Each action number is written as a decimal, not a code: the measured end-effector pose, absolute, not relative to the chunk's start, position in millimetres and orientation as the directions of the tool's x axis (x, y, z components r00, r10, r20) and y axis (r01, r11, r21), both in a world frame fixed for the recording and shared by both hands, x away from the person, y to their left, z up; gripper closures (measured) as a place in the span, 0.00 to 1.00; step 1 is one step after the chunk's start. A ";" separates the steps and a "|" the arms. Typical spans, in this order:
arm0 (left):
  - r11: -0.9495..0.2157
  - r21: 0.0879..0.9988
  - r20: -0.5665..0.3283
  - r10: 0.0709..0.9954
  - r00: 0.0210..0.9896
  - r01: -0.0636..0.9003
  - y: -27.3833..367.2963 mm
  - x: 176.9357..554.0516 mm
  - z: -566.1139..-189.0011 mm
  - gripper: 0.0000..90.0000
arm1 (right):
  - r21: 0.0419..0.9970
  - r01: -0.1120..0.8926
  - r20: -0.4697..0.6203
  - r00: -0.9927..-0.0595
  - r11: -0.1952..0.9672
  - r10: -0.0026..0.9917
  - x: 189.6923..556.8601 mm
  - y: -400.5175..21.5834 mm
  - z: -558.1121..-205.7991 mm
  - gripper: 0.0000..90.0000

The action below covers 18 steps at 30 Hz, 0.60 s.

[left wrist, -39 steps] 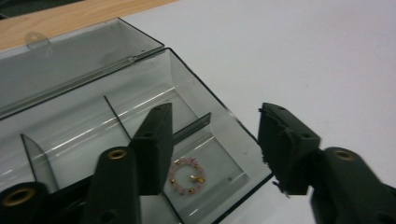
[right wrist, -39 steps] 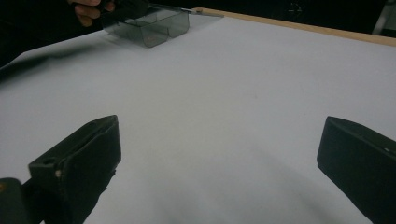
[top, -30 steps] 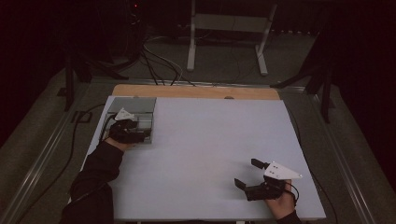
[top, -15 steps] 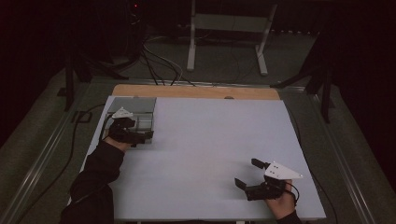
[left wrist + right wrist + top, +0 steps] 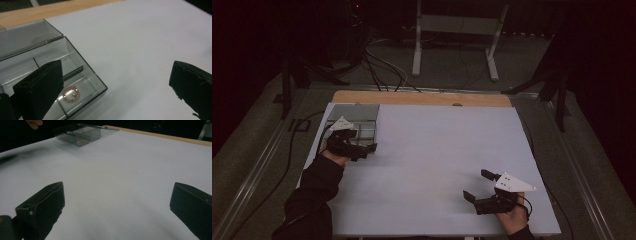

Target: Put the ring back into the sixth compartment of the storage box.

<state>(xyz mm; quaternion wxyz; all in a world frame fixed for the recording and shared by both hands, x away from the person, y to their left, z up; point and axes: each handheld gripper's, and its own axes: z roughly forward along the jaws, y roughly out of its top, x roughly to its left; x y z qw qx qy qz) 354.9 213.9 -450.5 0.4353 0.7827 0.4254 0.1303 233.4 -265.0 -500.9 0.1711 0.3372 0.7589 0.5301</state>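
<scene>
- Left gripper [image 5: 367, 148] released, jaws just been opening, nothing between them; hovers at the near edge of the clear plastic box [image 5: 357, 120].
- Box sits at the far-left corner of the white bench [image 5: 437, 165], lid open.
- Small beaded ring [image 5: 71, 93] lies in the box's nearest compartment.
- Right gripper [image 5: 477, 186] released, empty, near-right of bench, well apart from box.

The table [image 5: 432, 165] carries a white sheet over most of its top, with a bare wooden strip [image 5: 422, 98] along the twelve o'clock edge. A clear smoky plastic box [image 5: 354, 122], lid open, lies at ten o'clock.
</scene>
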 end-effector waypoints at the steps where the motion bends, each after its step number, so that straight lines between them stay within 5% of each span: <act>1: -0.251 0.795 -0.175 0.776 0.606 0.552 214.4 352.2 -449.3 0.00 | 0.920 0.330 0.097 -0.714 0.211 0.693 233.4 -264.8 -501.0 0.00; 18: -0.241 0.803 -0.220 0.730 0.648 0.544 219.9 318.9 -456.9 0.00 | 0.921 0.327 0.093 -0.716 0.214 0.692 233.0 -263.7 -500.6 0.00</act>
